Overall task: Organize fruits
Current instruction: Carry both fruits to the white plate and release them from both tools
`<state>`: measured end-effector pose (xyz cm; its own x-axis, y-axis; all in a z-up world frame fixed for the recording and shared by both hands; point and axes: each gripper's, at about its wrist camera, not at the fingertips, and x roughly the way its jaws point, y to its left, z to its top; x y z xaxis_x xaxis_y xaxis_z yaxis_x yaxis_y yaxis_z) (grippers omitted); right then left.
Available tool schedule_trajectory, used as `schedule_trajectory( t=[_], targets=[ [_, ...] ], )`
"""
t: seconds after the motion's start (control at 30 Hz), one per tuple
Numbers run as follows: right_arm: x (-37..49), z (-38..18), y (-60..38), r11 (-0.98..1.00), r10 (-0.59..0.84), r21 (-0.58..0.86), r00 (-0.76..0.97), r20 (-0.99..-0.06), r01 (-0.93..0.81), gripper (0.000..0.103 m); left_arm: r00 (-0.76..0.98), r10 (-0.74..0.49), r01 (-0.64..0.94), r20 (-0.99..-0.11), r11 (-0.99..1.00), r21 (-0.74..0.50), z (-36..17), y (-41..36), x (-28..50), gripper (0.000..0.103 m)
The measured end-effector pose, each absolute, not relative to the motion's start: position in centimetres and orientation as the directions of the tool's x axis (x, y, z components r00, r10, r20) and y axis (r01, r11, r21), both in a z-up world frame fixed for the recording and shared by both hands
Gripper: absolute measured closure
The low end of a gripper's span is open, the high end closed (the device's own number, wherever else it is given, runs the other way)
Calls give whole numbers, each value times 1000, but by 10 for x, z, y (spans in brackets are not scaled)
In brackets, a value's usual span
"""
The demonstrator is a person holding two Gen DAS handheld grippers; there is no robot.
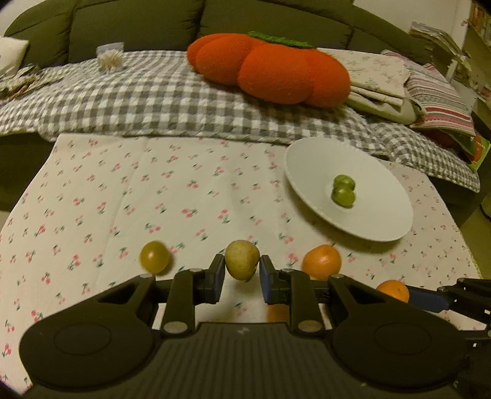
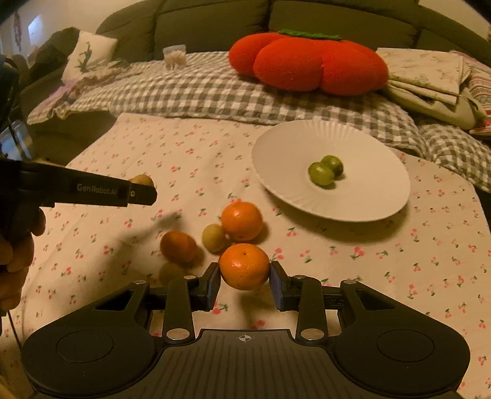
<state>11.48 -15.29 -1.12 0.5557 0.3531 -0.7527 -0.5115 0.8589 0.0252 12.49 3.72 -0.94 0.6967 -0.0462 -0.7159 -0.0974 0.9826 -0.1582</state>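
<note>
Left gripper (image 1: 242, 273) is clenching a yellow-green fruit (image 1: 241, 259); right gripper (image 2: 245, 280) is pinching a mandarin (image 2: 244, 266) across its middle: both probably light, soft-skinned, bruisable.

Each camera sits just behind its own tool and looks forward and down along the fingers, close over the table (image 1: 153, 172). The left view faces the sofa (image 1: 138, 24) squarely; the right view stands further right and sees the left tool (image 2: 144, 190) from the side. Both share the white plate (image 1: 310, 159), the orange cushion (image 1: 270, 67) and the checked blanket (image 1: 138, 92).
</note>
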Motion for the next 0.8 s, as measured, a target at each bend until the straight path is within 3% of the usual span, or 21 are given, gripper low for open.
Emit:
schedule_trajectory(
  t=[0.8],
  targets=[
    [172,14,-210,933,293,56,662,-690,-355,70,744,-196,154,-639,981,-121,-7,-28,183,81]
  ],
)
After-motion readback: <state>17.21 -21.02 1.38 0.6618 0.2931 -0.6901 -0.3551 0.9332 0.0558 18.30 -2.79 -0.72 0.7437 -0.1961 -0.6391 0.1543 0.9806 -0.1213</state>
